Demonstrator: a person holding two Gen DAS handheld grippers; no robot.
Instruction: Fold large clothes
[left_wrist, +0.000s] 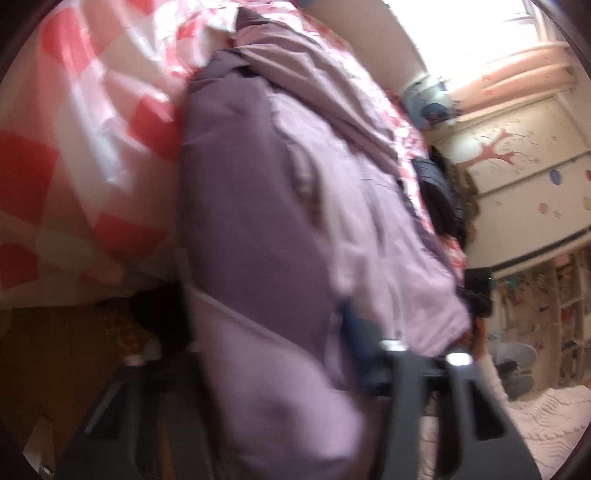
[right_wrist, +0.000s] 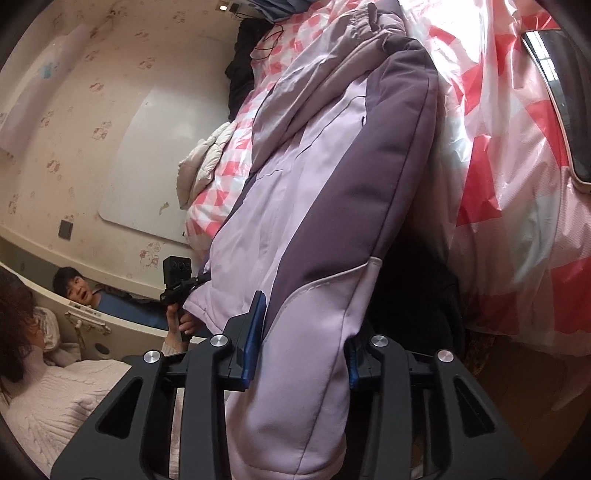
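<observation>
Lilac and purple padded jacket (right_wrist: 332, 192) draped along the bed, over its red-and-white checked cover (right_wrist: 509, 155), hem hanging past the bed edge. Right hand-held gripper (right_wrist: 306, 354) clamps the hem between its blue pads (right_wrist: 255, 332); left hand-held gripper (left_wrist: 266, 354) likewise closed on the jacket's lower edge, view blurred

Matt padded cloth jacket (right_wrist: 325, 192) (bed cover (right_wrist: 509, 184) glossy plastic).

A child's bedroom — checked bedding (right_wrist: 229, 173), cartoon wallpaper (right_wrist: 92, 92).
</observation>
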